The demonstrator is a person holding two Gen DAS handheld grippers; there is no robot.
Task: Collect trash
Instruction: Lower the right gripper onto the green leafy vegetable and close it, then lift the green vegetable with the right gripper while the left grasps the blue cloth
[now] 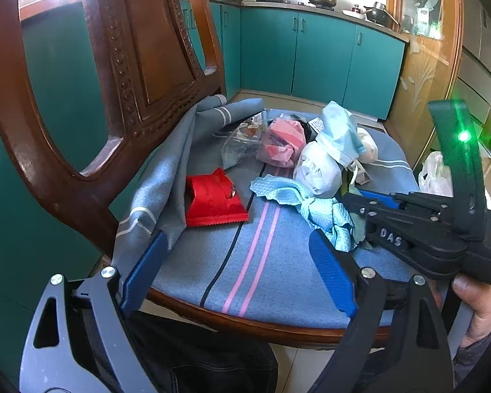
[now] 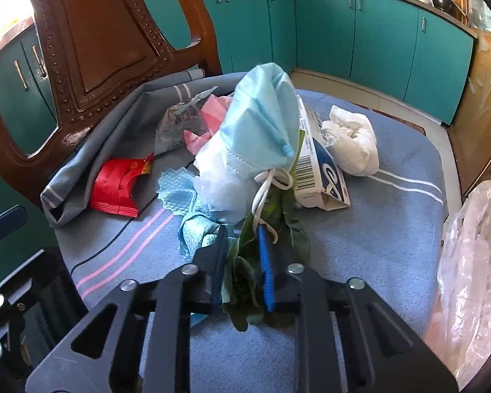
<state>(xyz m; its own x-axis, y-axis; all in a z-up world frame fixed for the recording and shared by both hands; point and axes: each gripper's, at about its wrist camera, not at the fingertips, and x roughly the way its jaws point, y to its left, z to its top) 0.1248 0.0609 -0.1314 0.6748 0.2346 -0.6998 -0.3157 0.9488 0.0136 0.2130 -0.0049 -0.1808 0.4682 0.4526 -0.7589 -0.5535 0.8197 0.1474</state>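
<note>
White raised letters reading "DAS" stand on the black body of the right gripper (image 1: 353,193), seen from the left wrist. A white and blue carton (image 2: 317,163) carries a barcode and fine print too small to read.

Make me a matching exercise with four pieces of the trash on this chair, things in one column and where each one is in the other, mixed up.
Things:
1. red wrapper
2. green leaf
3. toothpaste box
4. white crumpled tissue

Places:
A. between the right gripper's fingers
B. far right of the pile
C. nearest the chair back, on the left
D. leaning beside the blue face mask

Pairs: 1-C, 2-A, 3-D, 4-B
</note>
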